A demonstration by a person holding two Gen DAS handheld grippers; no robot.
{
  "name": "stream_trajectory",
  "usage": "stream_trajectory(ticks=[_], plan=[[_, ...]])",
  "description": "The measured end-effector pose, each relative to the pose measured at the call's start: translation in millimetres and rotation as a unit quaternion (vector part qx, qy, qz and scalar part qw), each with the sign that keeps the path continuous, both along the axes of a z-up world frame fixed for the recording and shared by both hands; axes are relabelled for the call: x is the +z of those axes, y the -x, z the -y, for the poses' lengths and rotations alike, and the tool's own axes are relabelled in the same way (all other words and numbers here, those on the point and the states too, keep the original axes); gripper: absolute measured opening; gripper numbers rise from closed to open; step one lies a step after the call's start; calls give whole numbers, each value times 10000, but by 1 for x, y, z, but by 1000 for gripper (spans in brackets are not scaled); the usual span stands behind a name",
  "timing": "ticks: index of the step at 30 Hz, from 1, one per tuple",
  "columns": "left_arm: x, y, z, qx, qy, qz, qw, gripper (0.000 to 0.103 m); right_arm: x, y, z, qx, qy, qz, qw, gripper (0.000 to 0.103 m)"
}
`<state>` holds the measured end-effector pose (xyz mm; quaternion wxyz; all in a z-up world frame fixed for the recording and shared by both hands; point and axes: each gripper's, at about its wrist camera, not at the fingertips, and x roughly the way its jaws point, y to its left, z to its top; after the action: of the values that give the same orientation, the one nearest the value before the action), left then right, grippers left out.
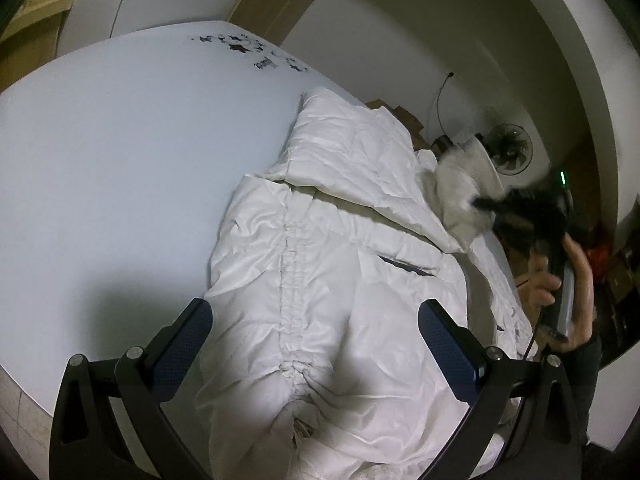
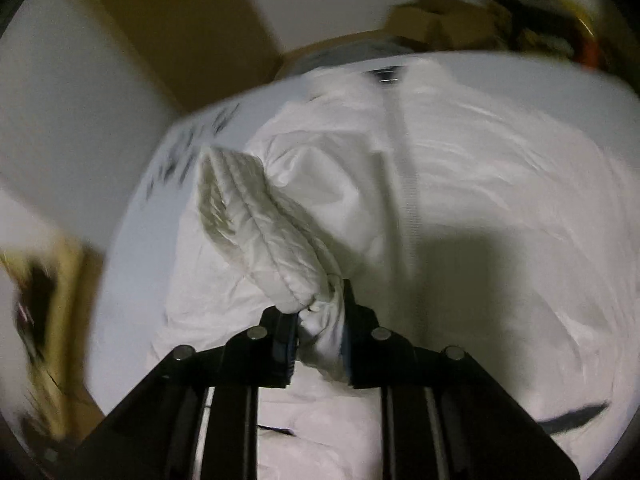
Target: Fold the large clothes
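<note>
A large white puffy jacket lies along the right half of a white table, its gathered seam running toward me. My left gripper hovers open over the jacket's near end, one blue-padded finger on each side of the seam, and nothing is held. In the right wrist view my right gripper is shut on the cuff end of a quilted sleeve, which is lifted above the jacket body. From the left wrist view that gripper shows blurred at the jacket's far right, held by a hand.
Black marks sit at the table's far edge. A small fan and brown cardboard boxes stand beyond the table's right side near the white wall. The left half of the tabletop is bare. Clutter lies on the floor at the right.
</note>
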<state>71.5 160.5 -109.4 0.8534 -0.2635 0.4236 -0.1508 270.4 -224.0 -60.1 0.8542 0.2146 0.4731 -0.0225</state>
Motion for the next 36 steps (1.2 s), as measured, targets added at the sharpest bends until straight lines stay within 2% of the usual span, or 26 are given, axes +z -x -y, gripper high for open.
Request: stream_trajectory(ticks=[1,3,5,7,10,12,14,15,18,19,20,21,22,23,24,25,27,30,32,34,36], plan=[[-1,-1,1,-3,-6,-17,10000,103,-3,13,23,-468,-36,49,9989,58],[-4,-4,3,-20,-30,-82,10000,103,-10,36,58,-1464,437,-101,9882,80],[-7,-5,5,-37,-55,-149,9999,103,-22,61,91,-2384,692,-295,9683,80],[-9,-8,9,-41,-125,-196,9997,103,-26,71,103,-2582,414,-253,9649,79],[-5,-13,16,-44,-213,-225,9995,103,-17,58,86,-2120,150,-48,9772,75],[2,-9,20,-25,-253,-178,9995,103,-8,33,60,-1495,-4,174,9886,72],[12,-4,24,-19,-321,-94,9994,103,-11,4,30,-799,-344,222,9960,59],[16,-2,26,-20,-360,-51,9993,103,-21,-12,15,-551,-419,50,9976,45],[30,6,28,-46,-440,50,9990,103,-78,-46,-4,-562,-275,-989,9931,41],[36,8,30,-57,-500,96,9987,103,-85,-49,-6,-587,-194,-850,9945,39],[44,9,33,-87,-571,156,9982,103,-80,-48,-10,-500,28,-804,9955,40],[50,9,36,-116,-614,202,9978,103,-77,-45,-11,-348,-112,-912,9952,42],[60,6,43,-177,-663,271,9973,103,-70,-38,-6,-263,-499,-830,9949,50],[68,3,50,-256,-684,332,9968,103,-57,-24,3,-227,-877,-534,9945,56],[76,0,59,-365,-696,408,9961,103,-42,-8,14,-276,-989,-203,9945,69],[90,-6,77,-537,-763,515,9943,103,-27,12,29,-464,-891,72,9949,85],[116,-13,120,-1016,-931,827,9870,103,-7,52,66,-1056,-733,472,9906,97],[141,-32,195,-1571,-1077,979,9768,103,5,125,142,-2155,-1075,762,9676,98],[145,-52,244,-1795,-1094,771,9746,103,7,175,189,-2847,-1208,822,9474,98],[139,-78,300,-2067,-1024,624,9710,103,7,218,225,-3412,-1014,816,9310,98],[123,-108,371,-2151,-1581,717,9610,103,6,253,255,-3769,-869,754,9191,98]])
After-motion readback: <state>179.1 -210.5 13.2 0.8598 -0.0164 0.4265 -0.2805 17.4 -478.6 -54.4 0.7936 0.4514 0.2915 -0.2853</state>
